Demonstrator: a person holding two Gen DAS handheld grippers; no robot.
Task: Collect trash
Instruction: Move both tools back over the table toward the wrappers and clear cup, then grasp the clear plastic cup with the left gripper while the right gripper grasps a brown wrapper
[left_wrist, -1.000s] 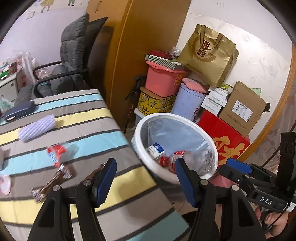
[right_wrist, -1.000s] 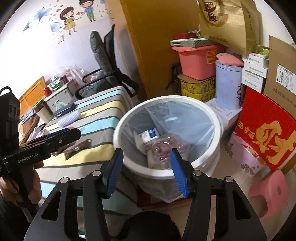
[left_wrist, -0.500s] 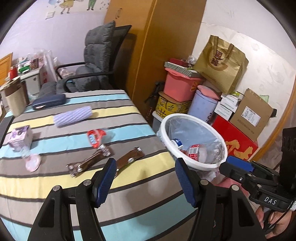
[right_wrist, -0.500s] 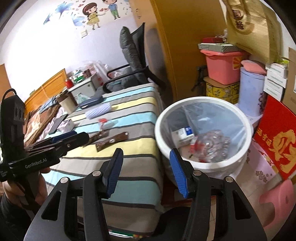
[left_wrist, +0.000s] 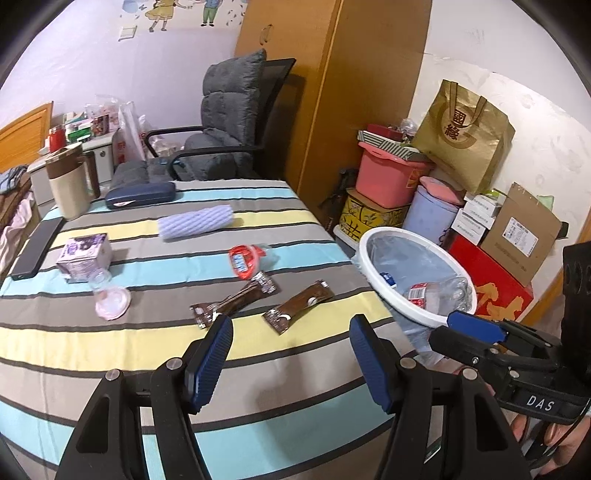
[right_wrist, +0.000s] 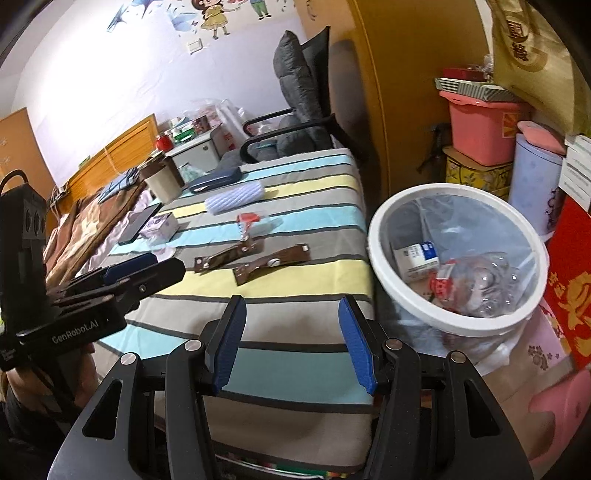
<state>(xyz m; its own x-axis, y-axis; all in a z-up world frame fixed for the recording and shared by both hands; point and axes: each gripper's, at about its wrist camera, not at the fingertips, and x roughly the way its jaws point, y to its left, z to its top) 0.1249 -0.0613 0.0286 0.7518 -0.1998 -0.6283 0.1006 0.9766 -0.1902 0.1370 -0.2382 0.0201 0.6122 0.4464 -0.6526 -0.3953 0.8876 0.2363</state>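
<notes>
You've pulled both grippers back from the bin (right_wrist: 458, 258); left gripper (left_wrist: 290, 352) and right gripper (right_wrist: 291, 339) gape empty over the table (left_wrist: 258, 369), seemingly untouching.

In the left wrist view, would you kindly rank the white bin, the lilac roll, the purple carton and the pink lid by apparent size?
1. White bin.
2. Lilac roll.
3. Purple carton.
4. Pink lid, though it lies nearer the camera than the carton, so those two are close.

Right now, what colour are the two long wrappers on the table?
Dark brown wrappers, clearest in the left wrist view.
</notes>
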